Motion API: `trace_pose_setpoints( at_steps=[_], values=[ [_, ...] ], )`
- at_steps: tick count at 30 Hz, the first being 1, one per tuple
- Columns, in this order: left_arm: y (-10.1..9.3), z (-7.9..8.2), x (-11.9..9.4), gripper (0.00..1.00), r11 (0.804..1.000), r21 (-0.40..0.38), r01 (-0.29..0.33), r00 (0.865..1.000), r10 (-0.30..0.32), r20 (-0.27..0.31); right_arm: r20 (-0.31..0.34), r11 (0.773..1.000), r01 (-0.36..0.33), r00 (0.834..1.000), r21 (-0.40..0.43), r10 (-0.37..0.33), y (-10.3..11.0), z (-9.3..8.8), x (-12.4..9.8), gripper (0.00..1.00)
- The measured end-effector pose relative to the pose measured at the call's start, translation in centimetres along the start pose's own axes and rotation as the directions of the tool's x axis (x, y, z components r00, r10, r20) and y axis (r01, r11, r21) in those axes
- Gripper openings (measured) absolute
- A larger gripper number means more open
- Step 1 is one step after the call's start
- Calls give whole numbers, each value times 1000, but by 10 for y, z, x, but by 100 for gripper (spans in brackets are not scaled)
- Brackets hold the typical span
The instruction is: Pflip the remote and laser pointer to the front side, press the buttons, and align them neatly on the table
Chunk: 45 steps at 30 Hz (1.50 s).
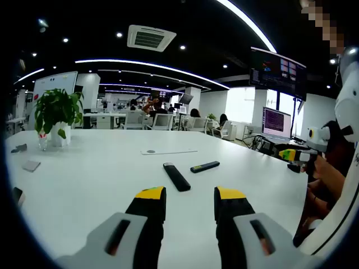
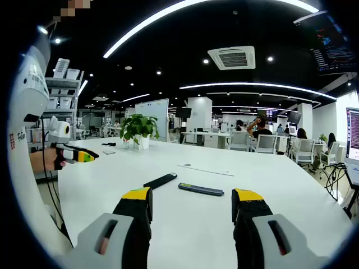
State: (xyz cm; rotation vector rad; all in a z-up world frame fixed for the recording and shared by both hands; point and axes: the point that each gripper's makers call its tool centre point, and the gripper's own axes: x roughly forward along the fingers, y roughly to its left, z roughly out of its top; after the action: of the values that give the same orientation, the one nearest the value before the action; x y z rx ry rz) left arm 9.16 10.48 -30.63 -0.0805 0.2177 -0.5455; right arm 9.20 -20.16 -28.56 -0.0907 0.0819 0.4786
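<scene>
Two black sticks lie close together on the white table (image 1: 84, 185). In the left gripper view the wider remote (image 1: 176, 176) lies just ahead of my jaws. The slimmer laser pointer (image 1: 205, 166) sits a little farther off and to its right. In the right gripper view the remote (image 2: 160, 180) is to the left and the laser pointer (image 2: 201, 189) is right of it. My left gripper (image 1: 190, 196) is open and apart from both, and it also shows as the left gripper (image 2: 73, 154) at the table's left edge. My right gripper (image 2: 193, 196) is open too. A hand holds the right gripper (image 1: 297, 152) at the right.
A potted plant (image 1: 55, 115) in a glass stands at the far left of the table. A flat white strip (image 1: 168, 151) lies beyond the two sticks. A small grey slab (image 1: 31, 166) rests near the left edge. Monitors (image 1: 276, 123), chairs and seated people are behind.
</scene>
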Motion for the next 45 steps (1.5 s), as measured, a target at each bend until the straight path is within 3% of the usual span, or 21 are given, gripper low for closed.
trace_pose_setpoints(
  at_steps=[21,35,45],
  values=[
    [0,-6,3,35,1000,-9,16,999,-16,-28,-2,999,7,1000,-31,-7,5,2,1,58],
    [-9,-10,13,36,998,7,56,996,-55,-71,23,999,37,999,1,-37,-2,-4,-5,58],
    [-15,-7,23,36,997,7,76,994,-75,-81,48,1000,13,999,23,-14,-2,-5,1,58]
  ],
)
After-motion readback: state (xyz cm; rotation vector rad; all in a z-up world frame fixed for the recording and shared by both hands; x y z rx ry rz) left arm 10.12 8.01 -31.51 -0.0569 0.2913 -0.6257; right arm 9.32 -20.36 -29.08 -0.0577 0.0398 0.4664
